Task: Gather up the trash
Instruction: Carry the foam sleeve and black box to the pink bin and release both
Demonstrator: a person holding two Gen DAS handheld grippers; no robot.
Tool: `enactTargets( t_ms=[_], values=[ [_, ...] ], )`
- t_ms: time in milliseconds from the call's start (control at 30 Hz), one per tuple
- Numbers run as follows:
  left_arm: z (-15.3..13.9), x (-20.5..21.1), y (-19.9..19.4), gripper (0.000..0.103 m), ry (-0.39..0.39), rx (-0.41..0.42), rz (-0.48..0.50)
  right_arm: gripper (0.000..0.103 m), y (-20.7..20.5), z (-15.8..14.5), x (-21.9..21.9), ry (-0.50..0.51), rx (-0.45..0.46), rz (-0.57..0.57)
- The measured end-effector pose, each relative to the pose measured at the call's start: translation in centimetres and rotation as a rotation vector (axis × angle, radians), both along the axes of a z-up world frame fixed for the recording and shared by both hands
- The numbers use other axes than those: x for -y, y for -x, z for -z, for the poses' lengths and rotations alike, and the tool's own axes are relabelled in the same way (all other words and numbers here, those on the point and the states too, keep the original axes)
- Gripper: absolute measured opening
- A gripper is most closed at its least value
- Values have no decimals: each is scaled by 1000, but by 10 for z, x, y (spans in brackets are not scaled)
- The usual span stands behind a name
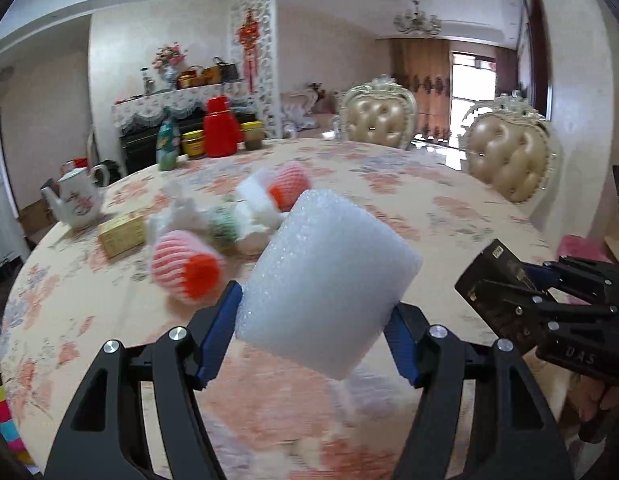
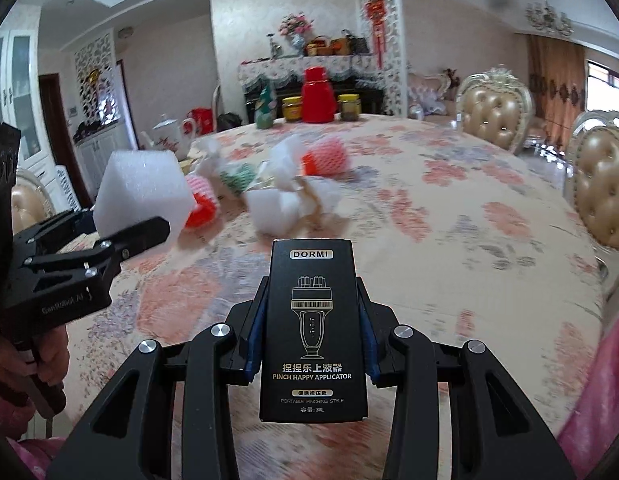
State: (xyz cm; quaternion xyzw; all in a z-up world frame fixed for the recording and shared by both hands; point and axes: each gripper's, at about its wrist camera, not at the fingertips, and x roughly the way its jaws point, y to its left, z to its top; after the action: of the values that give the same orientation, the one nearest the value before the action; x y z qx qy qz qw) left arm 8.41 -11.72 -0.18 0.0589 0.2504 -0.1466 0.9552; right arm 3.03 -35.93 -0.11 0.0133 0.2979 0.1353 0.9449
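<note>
While both hands carry their loads above the round table with the floral cloth point(image 1: 449, 216), each gripper is clamped on a piece of trash. The left gripper point(image 1: 315, 320) squeezes a white foam wrap rolled into a soft cylinder point(image 1: 329, 280) between its blue pads, and the right gripper point(image 2: 311, 340) grips a slim black cardboard box printed with gold lettering point(image 2: 313, 328) by its long sides, the box standing up out of the jaws.

More trash lies on the table beyond: two pink-and-orange foam fruit nets point(image 1: 187, 268), a green net point(image 1: 221, 224), crumpled white foam scraps point(image 2: 277, 204) and a small yellow carton point(image 1: 123, 232). No bin shows in either view, so I cannot tell where the loads are headed.

Risks, as I judge them: the foam is springy and light, held only near its lower end, so a quick swing could let it squirm out. The box is smooth and tall, so a bump could tip or slide it. The grippers hang close together, and the left one's foam could brush the box. A white teapot point(image 1: 75, 200) stands near the edge and could be clipped.
</note>
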Motion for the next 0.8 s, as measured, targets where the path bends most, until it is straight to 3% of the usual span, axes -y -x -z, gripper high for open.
enactTargets(
  t_ms=[267,567,800],
  values=[
    [-1,68,9,65,36,-9,157,38,19,0,56,2,16,124],
    [-1,167,17,65,44,-8,411,38,48,-4,135,24,37,333],
    [-1,245,28,66,52,9,556,38,79,-5,203,36,52,511]
  ],
)
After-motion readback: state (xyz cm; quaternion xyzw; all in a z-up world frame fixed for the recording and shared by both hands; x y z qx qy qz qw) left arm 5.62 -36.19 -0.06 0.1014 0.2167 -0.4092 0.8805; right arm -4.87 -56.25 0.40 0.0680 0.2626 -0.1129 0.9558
